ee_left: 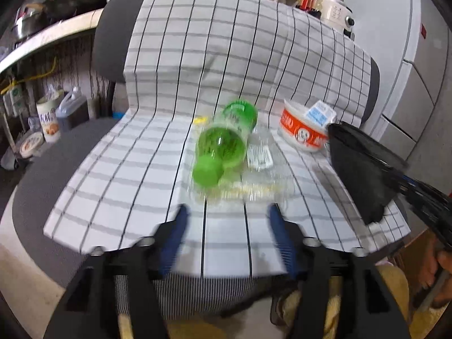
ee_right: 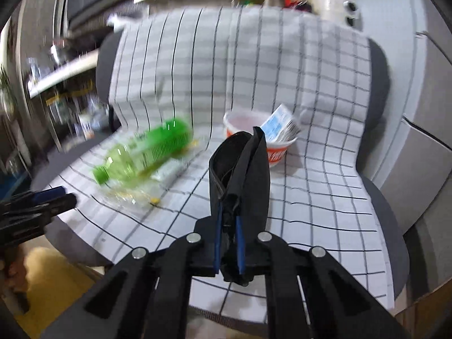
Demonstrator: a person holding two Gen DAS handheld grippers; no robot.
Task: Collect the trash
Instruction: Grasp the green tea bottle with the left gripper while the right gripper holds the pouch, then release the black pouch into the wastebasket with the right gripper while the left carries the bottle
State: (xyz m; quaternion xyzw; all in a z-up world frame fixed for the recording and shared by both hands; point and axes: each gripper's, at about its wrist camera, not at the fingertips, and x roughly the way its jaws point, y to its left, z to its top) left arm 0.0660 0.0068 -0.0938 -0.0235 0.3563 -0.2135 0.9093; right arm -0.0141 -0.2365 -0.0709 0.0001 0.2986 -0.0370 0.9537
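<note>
Your landmark is the green bottle, lying on its side on the checked cloth that covers the grey chair, its green cap turned toward the front edge of the seat. Under and just in front of the bottle lies a crumpled clear plastic wrapper, touching it. Your left gripper sits in front of the bottle's cap end with its blue-padded fingers spread wide and nothing between them; it is near the wrapper but apart from it. To the right of the bottle, toward the backrest, stands an orange and white cup with a blue and white carton poking out of it. Your right gripper is to the right of the bottle and in front of the cup, its fingers pinched tight on a black trash bag that stands up from them.
</note>
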